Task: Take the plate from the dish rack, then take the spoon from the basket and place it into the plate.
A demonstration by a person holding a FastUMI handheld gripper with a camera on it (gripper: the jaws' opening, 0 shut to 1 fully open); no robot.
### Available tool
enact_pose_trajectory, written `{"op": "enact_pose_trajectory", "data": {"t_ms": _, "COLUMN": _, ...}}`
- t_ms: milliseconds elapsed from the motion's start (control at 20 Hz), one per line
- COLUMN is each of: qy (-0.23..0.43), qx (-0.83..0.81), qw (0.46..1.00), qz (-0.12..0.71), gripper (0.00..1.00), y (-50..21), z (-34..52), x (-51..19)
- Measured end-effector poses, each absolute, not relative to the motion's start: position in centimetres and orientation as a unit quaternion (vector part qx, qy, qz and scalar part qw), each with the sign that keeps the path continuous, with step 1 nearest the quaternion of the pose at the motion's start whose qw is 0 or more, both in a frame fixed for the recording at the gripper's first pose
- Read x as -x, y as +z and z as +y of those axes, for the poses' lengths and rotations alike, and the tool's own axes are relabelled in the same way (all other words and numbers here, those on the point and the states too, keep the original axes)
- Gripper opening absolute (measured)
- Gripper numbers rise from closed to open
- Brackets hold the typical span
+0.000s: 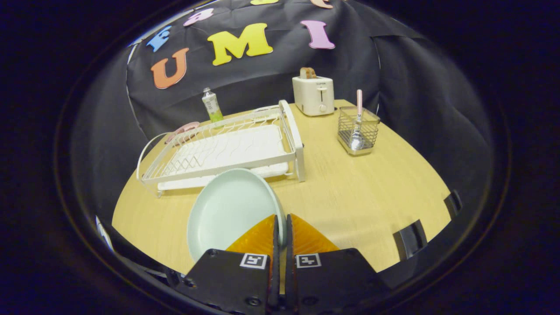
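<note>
Holding the plate [229, 210] by its right rim, the gripper [281, 227] has its fingers nearly together w/ the rim pinched between them; both look pressed on it, so I read it as clamped on the plate.

Gripper view: plate hangs to the left of the fingers and just ahead, tilted up on edge more than flat, its face turned toward me. It's out of the rack [227, 148], which sits just beyond it on the left half of the table [350, 205] and looks bare of dishes. Can't tell if the plate's low edge touches the table or floats over it.

Key relation for what's next, as I judge it: the spoon [358, 124] lies far and to the right of the fingers, standing near-upright in the wire basket [358, 130], handle up, bowl down inside. Long axis roughly vertical, leaning a bit. So the handle top is the part to go for, coming from above. Basket stands well apart from the rack, w/ open tabletop between.

Before that, plate needs setting down flat; near-right tabletop looks free for it.

Toaster [313, 95] stands behind, left of the basket.
</note>
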State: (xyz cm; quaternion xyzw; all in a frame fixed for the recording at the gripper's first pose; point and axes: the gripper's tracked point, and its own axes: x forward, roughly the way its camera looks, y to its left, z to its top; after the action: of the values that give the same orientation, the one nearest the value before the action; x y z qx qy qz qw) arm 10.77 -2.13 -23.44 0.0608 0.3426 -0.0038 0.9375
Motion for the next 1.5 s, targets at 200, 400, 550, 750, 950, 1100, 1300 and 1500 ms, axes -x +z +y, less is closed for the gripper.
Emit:
{"op": "enact_pose_trajectory", "data": {"t_ms": 200, "qy": 0.012, "qx": -0.063, "qw": 0.939, "qz": 0.338, "gripper": 0.11, "y": -24.7, "z": -2.5, "x": -11.2}}
{"op": "enact_pose_trajectory", "data": {"t_ms": 400, "qy": 0.022, "qx": -0.054, "qw": 0.938, "qz": 0.340, "gripper": 0.14, "y": -25.7, "z": -2.9, "x": -11.4}}
{"op": "enact_pose_trajectory", "data": {"t_ms": 550, "qy": 0.027, "qx": -0.045, "qw": 0.947, "qz": 0.316, "gripper": 0.19, "y": -24.8, "z": -3.5, "x": -11.8}}
{"op": "enact_pose_trajectory", "data": {"t_ms": 750, "qy": 0.008, "qx": -0.030, "qw": 0.963, "qz": 0.269, "gripper": 0.69, "y": -22.8, "z": -5.3, "x": -13.0}}
{"op": "enact_pose_trajectory", "data": {"t_ms": 950, "qy": -0.022, "qx": 0.010, "qw": 0.970, "qz": 0.241, "gripper": 0.96, "y": -21.5, "z": -8.0, "x": -14.2}}
{"op": "enact_pose_trajectory", "data": {"t_ms": 1100, "qy": -0.039, "qx": 0.004, "qw": 0.975, "qz": 0.220, "gripper": 0.96, "y": -19.7, "z": -10.1, "x": -15.5}}
{"op": "enact_pose_trajectory", "data": {"t_ms": 1300, "qy": -0.040, "qx": -0.017, "qw": 0.982, "qz": 0.184, "gripper": 0.96, "y": -16.2, "z": -13.4, "x": -17.8}}
{"op": "enact_pose_trajectory", "data": {"t_ms": 1500, "qy": -0.024, "qx": -0.031, "qw": 0.986, "qz": 0.160, "gripper": 0.96, "y": -13.8, "z": -15.9, "x": -21.0}}
